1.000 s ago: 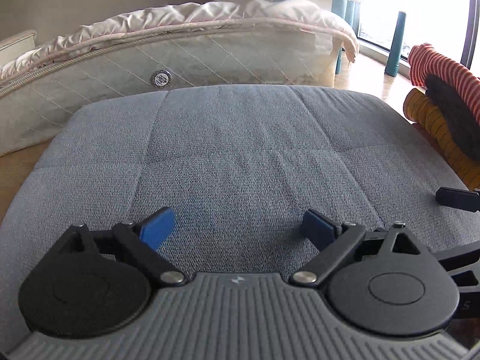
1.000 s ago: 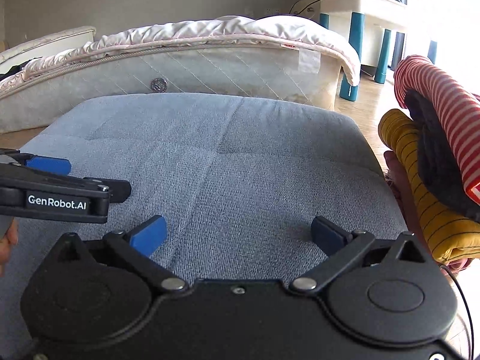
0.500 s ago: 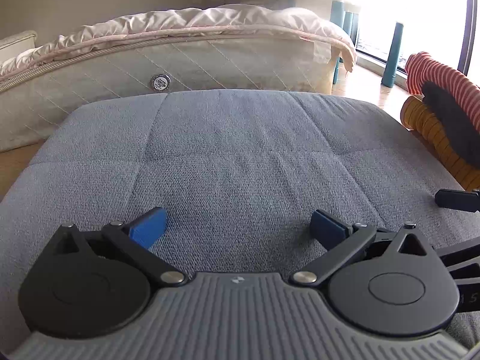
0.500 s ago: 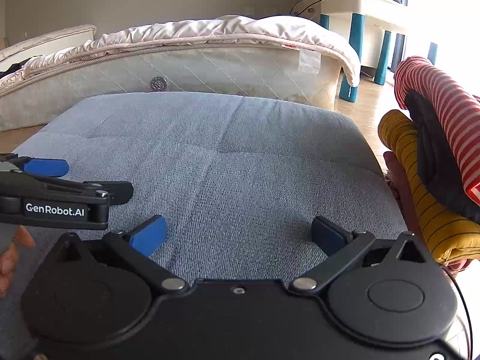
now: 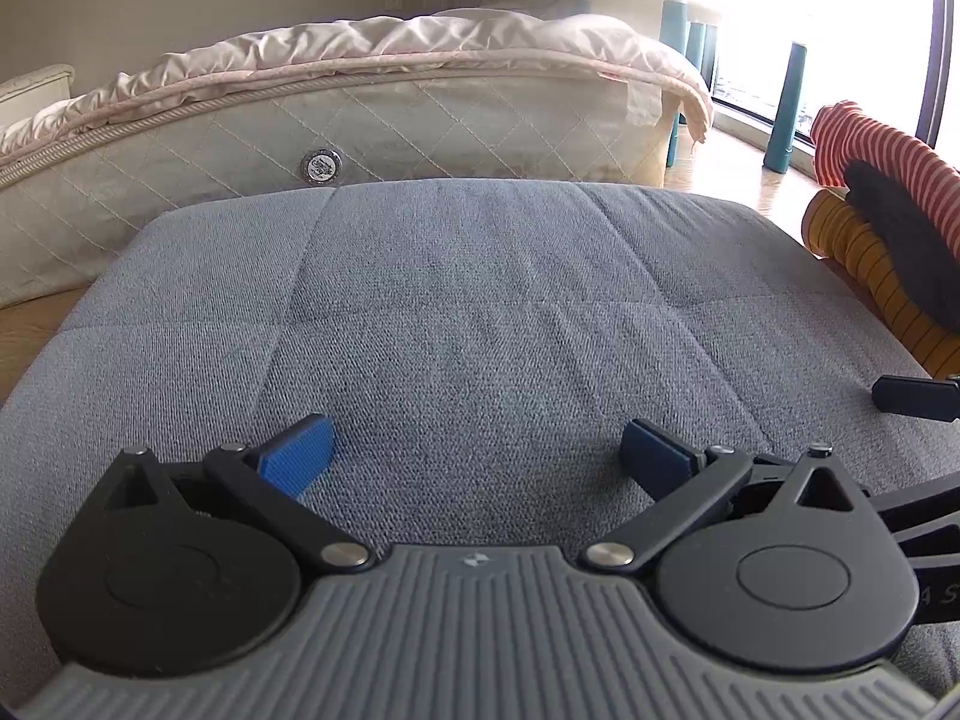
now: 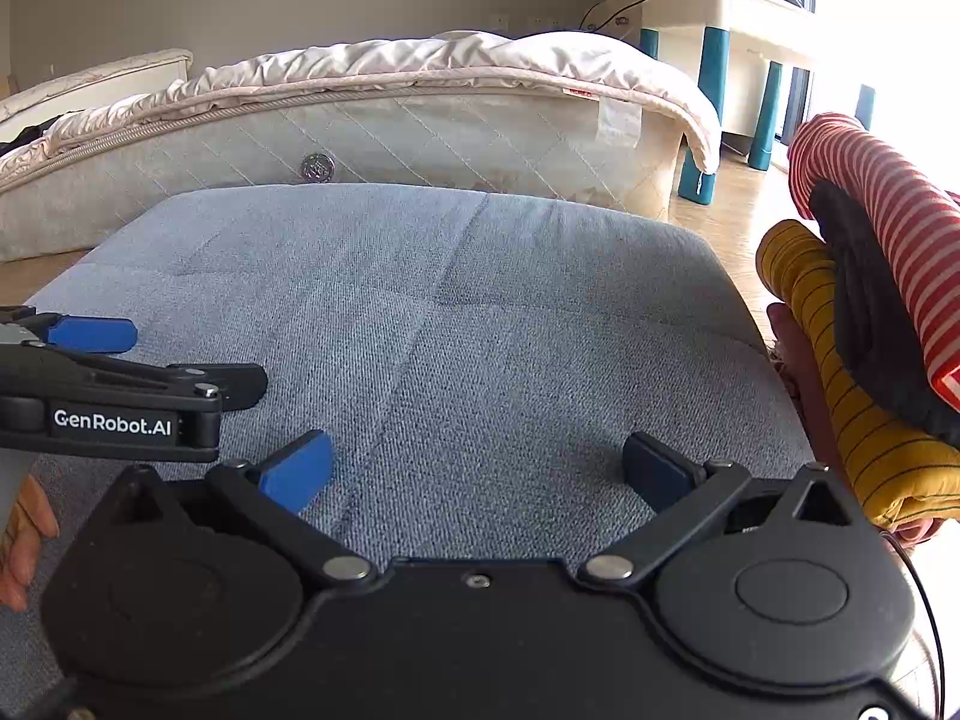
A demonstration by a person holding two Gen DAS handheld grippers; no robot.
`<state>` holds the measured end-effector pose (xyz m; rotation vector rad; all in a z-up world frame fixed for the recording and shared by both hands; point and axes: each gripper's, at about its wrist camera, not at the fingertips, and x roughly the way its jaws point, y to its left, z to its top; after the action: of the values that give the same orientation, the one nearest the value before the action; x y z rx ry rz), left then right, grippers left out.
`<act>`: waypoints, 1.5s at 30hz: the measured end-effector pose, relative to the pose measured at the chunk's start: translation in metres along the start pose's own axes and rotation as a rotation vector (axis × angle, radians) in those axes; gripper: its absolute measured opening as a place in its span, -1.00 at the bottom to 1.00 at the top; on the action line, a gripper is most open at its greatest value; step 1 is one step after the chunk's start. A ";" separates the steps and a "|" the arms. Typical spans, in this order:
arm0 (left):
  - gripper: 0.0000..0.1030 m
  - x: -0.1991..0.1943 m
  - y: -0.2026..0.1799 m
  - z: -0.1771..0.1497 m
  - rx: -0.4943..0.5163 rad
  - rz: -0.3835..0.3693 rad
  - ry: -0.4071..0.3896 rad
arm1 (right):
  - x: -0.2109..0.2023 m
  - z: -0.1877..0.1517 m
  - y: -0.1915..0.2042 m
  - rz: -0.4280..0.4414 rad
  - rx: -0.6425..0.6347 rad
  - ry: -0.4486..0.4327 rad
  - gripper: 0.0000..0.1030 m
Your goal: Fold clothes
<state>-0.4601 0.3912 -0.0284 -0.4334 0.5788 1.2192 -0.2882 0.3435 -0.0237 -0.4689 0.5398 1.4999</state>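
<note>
While no garment is lying on the grey cushion [image 5: 480,312], the left gripper [image 5: 474,456] and right gripper [image 6: 477,465] are hovering spread wide, holding nothing. The clothes pile [image 6: 870,312] is sitting at three o'clock, just beside the cushion; fetching one appears next.

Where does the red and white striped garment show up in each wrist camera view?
Left wrist view: the red and white striped garment is at the far right edge, upper half, atop the pile.
Right wrist view: it is at the right edge, larger, above the yellow striped garment.
Shared landmark: the round badge on the mattress.
</note>
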 end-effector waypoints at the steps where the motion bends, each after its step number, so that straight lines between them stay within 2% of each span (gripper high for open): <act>1: 1.00 0.000 0.000 0.000 0.001 0.001 0.000 | 0.000 0.000 0.000 0.000 0.000 0.000 1.00; 45: 1.00 0.002 -0.002 0.000 0.005 0.002 0.000 | 0.001 0.000 -0.001 0.001 -0.002 0.001 1.00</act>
<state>-0.4573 0.3919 -0.0294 -0.4288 0.5829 1.2198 -0.2872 0.3439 -0.0241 -0.4710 0.5389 1.5012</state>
